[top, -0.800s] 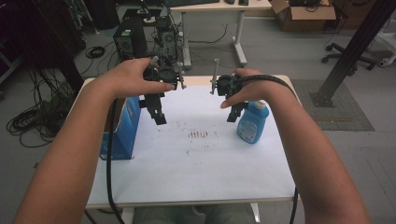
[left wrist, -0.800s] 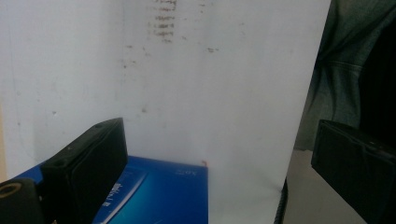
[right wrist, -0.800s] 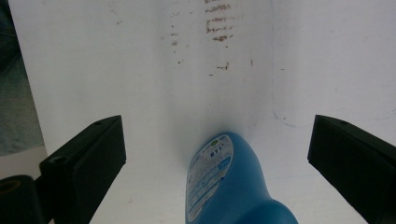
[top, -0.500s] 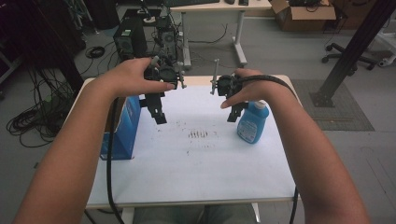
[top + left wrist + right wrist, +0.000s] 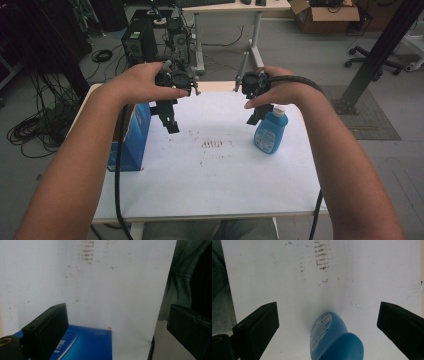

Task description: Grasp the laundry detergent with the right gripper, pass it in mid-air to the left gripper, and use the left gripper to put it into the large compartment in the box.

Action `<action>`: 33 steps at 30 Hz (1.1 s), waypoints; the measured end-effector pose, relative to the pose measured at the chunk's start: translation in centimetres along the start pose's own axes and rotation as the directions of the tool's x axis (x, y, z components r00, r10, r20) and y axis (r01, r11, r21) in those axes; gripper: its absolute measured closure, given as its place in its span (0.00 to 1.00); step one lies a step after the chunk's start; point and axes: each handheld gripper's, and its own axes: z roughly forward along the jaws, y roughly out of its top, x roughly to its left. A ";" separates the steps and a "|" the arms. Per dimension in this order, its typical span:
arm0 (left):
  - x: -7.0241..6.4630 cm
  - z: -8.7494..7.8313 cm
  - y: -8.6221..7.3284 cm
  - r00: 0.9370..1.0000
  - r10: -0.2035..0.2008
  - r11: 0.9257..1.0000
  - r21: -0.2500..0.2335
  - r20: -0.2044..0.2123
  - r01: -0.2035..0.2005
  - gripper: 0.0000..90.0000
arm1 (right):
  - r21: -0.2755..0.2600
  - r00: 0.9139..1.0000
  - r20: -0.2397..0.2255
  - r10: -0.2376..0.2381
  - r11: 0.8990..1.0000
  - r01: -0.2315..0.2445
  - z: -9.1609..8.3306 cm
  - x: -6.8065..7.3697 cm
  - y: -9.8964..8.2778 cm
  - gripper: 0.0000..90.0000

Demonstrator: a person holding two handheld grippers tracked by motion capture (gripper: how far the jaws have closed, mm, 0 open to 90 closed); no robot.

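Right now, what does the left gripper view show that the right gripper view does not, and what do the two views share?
The left gripper view has a blue box at its bottom edge, beside the left gripper's left jaw.

The right gripper view has a blue bottle on the table, between the open jaws of the right gripper.

Both views look down on the white tabletop with its patch of brown marks, each between two black jaws held wide apart, and each has grey-green fabric past the table edge.

Both hands hold their tools aloft (left tool (image 5: 171, 118), right tool (image 5: 256, 114)), jaws spread.
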 end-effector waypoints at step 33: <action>-0.2 -0.6 0.3 1.000 0.008 1.000 -0.016 -0.015 -0.009 0.04 | -0.311 0.967 0.149 0.206 0.938 -0.152 -6.6 4.6 -11.1 0.03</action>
